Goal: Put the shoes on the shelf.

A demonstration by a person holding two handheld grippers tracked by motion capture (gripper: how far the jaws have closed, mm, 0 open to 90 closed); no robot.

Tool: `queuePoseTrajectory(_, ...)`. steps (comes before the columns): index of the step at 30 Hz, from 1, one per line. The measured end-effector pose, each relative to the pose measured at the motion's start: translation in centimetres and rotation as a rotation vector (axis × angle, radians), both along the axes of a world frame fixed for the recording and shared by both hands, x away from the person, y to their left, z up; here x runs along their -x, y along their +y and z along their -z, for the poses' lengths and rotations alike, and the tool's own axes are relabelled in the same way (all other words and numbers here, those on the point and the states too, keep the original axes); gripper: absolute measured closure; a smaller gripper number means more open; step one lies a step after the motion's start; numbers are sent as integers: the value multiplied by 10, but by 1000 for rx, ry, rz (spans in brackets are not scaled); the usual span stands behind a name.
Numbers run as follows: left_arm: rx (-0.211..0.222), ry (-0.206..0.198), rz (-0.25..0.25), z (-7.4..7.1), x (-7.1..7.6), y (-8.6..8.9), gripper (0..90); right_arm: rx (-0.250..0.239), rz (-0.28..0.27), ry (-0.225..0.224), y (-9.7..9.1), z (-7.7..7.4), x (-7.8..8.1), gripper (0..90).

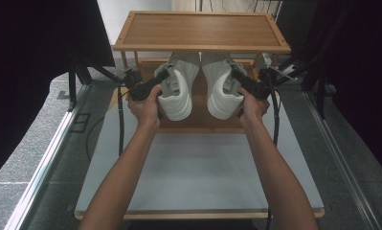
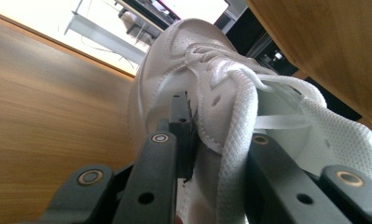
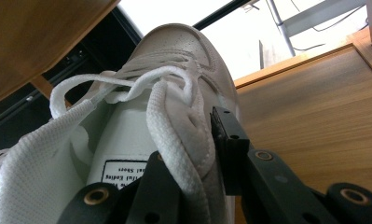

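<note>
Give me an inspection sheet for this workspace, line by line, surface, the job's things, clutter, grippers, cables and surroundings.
Surface: pale table top, bare in front; a wooden two-tier rack stands at its far end.
Job's things: two white lace-up shoes, left shoe and right shoe, toes in under the rack's top shelf, heels toward the person.
Clutter: nothing seen.
Grippers: left gripper shut on the left shoe's side wall by the laces; right gripper shut on the right shoe's side wall likewise.
Cables: a black cable trails from the left gripper, another from the right, both hanging past the table edges.
Surroundings: grey floor, metal rails, dark curtains either side.
</note>
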State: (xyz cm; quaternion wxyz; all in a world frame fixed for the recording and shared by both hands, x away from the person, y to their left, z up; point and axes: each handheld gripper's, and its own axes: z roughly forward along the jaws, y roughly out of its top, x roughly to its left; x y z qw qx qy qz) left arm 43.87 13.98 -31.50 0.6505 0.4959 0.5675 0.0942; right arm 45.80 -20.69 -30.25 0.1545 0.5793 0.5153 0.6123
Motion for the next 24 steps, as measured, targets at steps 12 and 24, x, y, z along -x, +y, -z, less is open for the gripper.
queuePoseTrajectory(12,62,23,-1,4,-11,-11,701,15,14,-19,15,-3,-8,663)
queuePoseTrajectory(24,108,-43,96,-1,1,-1,480,-42,-71,-115,9,-10,6,450)
